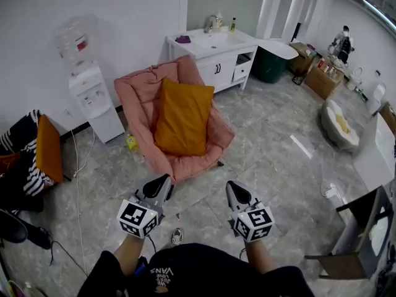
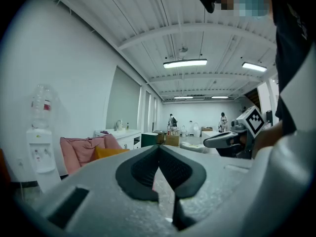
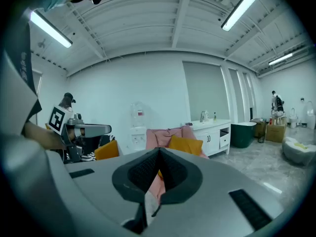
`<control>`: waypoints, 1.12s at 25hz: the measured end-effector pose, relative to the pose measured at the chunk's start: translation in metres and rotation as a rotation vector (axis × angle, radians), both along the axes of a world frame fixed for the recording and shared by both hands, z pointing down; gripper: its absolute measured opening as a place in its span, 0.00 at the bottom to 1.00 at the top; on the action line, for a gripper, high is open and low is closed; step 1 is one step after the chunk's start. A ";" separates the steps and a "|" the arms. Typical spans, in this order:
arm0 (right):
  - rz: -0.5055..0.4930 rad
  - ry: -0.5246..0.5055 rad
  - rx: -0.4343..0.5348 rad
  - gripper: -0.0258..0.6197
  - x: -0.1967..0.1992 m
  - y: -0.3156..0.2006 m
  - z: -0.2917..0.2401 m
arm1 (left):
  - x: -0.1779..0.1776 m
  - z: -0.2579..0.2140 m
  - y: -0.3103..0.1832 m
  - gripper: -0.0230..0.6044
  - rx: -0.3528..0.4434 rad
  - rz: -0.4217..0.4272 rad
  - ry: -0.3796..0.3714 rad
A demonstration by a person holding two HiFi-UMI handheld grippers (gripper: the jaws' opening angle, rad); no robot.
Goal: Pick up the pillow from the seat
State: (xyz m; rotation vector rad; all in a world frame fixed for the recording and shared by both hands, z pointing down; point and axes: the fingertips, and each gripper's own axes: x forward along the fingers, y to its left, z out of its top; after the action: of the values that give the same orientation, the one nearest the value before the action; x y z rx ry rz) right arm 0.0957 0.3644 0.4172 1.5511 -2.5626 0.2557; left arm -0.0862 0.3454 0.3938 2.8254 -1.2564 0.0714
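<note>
Whole pillow point(image 1: 184, 117): head view only

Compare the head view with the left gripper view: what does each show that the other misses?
Head view only: the left gripper's marker cube, a yellow bottle on the floor by the pink chair. Left gripper view only: ceiling strip lights, and that gripper's jaws shut with nothing between. Both: the orange pillow leaning in that chair, the water dispenser, the right gripper.

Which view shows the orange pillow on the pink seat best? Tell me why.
The head view: the orange pillow shows whole, leaning against the pink seat. The left gripper view catches only a low strip of it; the right gripper view shows it small and far.
</note>
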 end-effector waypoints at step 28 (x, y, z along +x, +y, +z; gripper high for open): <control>0.134 -0.174 -0.005 0.32 -0.033 -0.103 0.003 | -0.018 0.020 -0.112 0.47 -0.057 0.177 0.028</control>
State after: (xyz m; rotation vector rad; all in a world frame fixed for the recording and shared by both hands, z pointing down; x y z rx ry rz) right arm 0.0630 0.2613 0.4202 1.7755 -2.5832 0.4294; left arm -0.1045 0.2339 0.4136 2.8700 -0.9808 0.0732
